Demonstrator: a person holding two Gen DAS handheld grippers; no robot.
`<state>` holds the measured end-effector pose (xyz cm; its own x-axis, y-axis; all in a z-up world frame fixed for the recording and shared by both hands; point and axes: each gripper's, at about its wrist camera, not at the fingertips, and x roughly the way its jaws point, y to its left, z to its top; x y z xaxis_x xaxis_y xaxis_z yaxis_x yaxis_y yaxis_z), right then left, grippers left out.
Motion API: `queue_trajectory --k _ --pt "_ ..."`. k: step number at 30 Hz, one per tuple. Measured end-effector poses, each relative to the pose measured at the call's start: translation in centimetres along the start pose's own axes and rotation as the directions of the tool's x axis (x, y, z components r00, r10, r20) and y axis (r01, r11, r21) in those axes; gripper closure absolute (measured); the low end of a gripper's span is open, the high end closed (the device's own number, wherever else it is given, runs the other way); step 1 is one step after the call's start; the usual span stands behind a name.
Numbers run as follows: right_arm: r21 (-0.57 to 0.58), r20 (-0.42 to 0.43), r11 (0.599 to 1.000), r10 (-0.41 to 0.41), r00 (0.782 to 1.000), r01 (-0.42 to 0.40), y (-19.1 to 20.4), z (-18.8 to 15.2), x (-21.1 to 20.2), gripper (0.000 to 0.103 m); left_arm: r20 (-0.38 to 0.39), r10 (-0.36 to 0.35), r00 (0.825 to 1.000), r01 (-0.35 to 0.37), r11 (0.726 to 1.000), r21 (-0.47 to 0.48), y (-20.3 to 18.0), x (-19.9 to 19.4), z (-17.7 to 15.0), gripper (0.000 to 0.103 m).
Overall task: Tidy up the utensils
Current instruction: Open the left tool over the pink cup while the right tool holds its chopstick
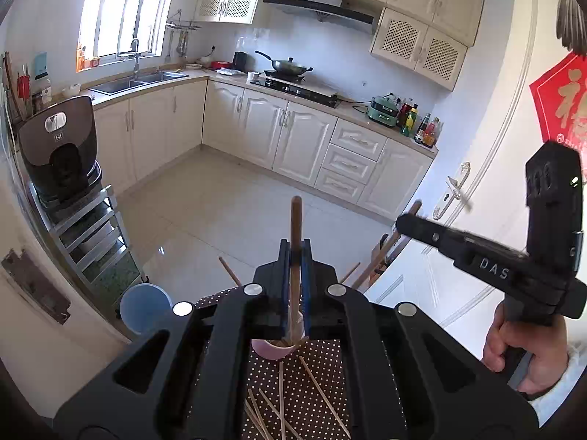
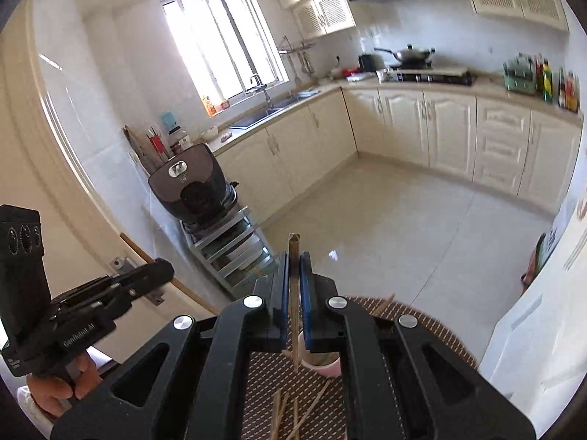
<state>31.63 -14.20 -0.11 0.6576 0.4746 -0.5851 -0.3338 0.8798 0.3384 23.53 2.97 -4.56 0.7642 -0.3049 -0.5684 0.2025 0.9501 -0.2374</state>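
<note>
So this is somewhere mid-job, I'd say. Each hand has one stick pinched and lifted above the dark brown polka-dot table mat (image 1: pixel 315 377), right over the small pale pink ceramic cup (image 1: pixel 273 350) that looks like the holder for everything.

The left gripper (image 1: pixel 296 256) has its blue-padded fingers (image 1: pixel 284 275) clamped narrow on a thick reddish-brown wooden chopstick (image 1: pixel 295 220). Its long axis runs straight along the fingers, top end poking out past the tips toward the kitchen floor, lower end dropping down into or just above the cup's mouth. I can't tell whether it touches the inside.

The right gripper (image 2: pixel 293 260) is closed just as tight on a thinner pale bamboo chopstick (image 2: pixel 293 245). Same deal: it lines up with the fingers, squared end sticking out in front, tapered end hanging down beside the cup rim, leaning a touch to one side. In the left view the right gripper and the hand (image 1: pixel 524 352) holding it sit off to the side, well apart from the left one.

What's left: a loose scatter of thin bamboo sticks (image 1: pixel 279 407) lying criss-crossed flat on the mat, near the cup, pointing every which way. A couple more stick ends show beyond the grippers, at the far edge of the mat. So my guess is most of the pile hasn't been sorted, and these two aren't clearly parked in the cup either.
</note>
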Motion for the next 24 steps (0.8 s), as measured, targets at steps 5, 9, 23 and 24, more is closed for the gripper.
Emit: queue_trajectory --k 5,9,23,24 --pt "-0.059 0.008 0.998 -0.018 1.000 0.019 0.0 0.5 0.8 0.098 -0.019 0.008 1.000 -0.008 1.000 -0.010 -0.2 1.6 0.0 0.097" --pt "-0.094 -0.004 0.995 -0.040 0.999 0.039 -0.3 0.0 2.0 0.098 -0.039 0.021 0.999 -0.022 1.000 -0.011 -0.2 3.3 -0.3 0.097" --pt "-0.073 -0.075 0.996 -0.047 0.996 0.041 -2.1 -2.4 4.9 0.098 -0.155 0.066 0.986 -0.065 0.998 0.010 -0.7 7.9 -3.0 0.097" --pt "-0.072 -0.083 0.997 -0.045 0.996 0.039 -2.1 -2.5 5.1 0.098 -0.164 0.064 0.984 -0.063 0.998 0.011 -0.7 8.1 -3.2 0.097"
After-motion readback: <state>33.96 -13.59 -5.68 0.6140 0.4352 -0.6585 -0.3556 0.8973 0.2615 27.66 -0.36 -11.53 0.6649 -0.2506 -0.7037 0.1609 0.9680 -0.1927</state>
